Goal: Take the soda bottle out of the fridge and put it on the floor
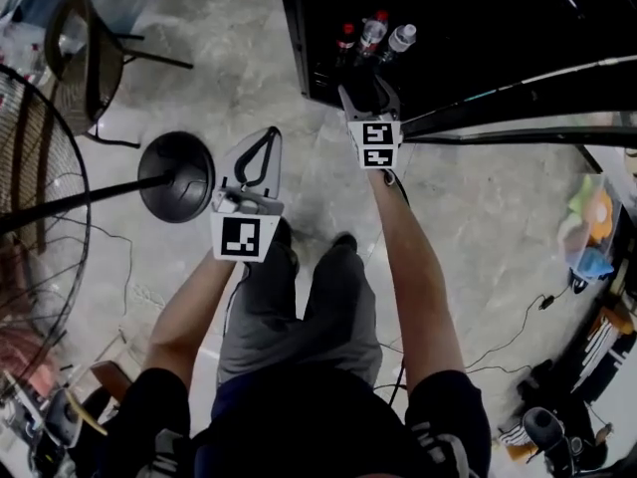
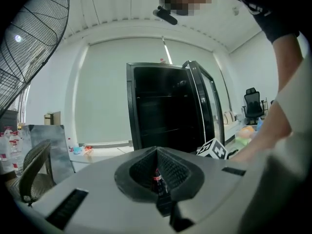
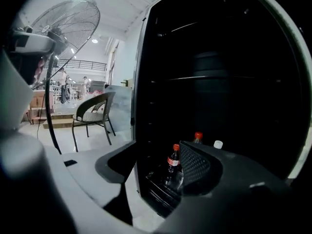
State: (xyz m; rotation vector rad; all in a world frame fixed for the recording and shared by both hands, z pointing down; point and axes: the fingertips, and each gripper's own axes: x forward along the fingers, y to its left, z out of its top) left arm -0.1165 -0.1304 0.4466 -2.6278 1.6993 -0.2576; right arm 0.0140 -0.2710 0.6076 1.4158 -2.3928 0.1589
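Red-capped dark cola soda bottle [image 3: 173, 162] stands upright on the bottom shelf of the black fridge [image 1: 299, 48], straight ahead of my right gripper [image 1: 369, 90], whose jaws are spread and empty. My left gripper [image 1: 267, 139], closed, hangs farther back.

Soda bottle [image 3: 173, 163]: lower half lost in the dark fridge [image 3: 219, 82] interior, right gripper view. Red-capped bottle [image 3: 198, 136] and white-capped bottle [image 3: 218, 144] beside it hidden behind right gripper [image 3: 156, 167] jaw save for caps. Through the left gripper [image 2: 157, 169] closed loop, soda bottle too small for label reading. Fridge top cropped by head view's upper edge; fan [image 1: 75, 205] cropped at left edge; upper shelves too dark to tell contents.
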